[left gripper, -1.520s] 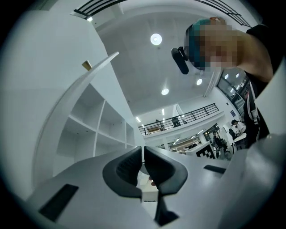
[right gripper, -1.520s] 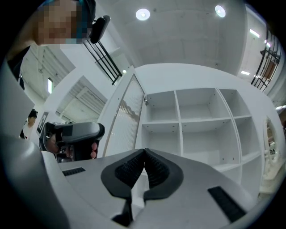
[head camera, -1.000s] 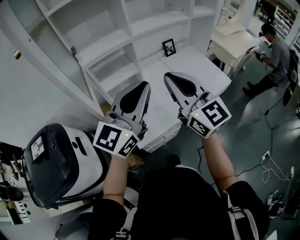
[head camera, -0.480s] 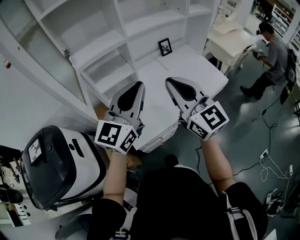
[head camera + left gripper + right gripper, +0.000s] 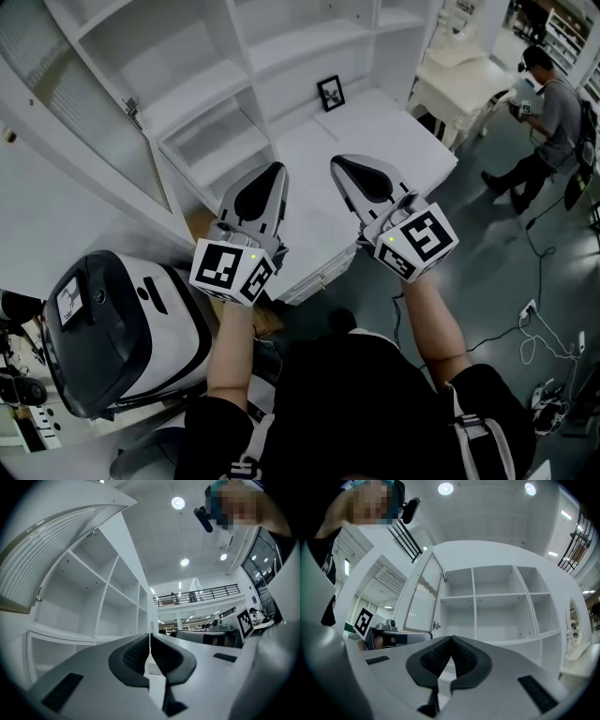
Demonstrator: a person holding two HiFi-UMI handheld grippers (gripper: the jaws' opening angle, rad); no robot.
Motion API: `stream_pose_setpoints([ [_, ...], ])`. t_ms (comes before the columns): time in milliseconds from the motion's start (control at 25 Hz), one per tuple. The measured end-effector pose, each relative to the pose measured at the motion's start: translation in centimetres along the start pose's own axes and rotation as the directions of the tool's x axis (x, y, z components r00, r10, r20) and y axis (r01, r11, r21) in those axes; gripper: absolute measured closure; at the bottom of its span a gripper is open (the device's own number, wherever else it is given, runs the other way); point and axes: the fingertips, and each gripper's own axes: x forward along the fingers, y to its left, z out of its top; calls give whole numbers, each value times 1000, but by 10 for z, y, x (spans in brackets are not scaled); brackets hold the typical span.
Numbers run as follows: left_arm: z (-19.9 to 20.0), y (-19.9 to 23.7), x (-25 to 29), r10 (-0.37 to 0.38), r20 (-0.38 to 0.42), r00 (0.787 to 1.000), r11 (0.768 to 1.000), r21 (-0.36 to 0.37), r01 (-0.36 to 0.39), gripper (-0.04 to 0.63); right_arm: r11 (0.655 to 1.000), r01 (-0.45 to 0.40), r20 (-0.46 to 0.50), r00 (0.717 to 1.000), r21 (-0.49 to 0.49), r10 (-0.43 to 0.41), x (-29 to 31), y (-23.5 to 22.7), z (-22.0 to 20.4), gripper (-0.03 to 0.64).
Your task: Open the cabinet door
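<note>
The cabinet door (image 5: 80,112) has a white frame around a ribbed glass panel. It stands swung wide open, hinged at the left edge of the tall white cabinet (image 5: 197,89), leaving the shelf compartments exposed.

Head view steeply down, gripper views near-level, all sharing the cabinet (image 5: 206,84)
</note>
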Motion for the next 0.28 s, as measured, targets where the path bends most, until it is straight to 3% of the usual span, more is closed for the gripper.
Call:
stream_pose_setpoints([
  [280,-3,-1,-1,6,-15,1000,1000,9,-5,566,1000,-7,-1,1000,-18,7,-1,1,0,601],
])
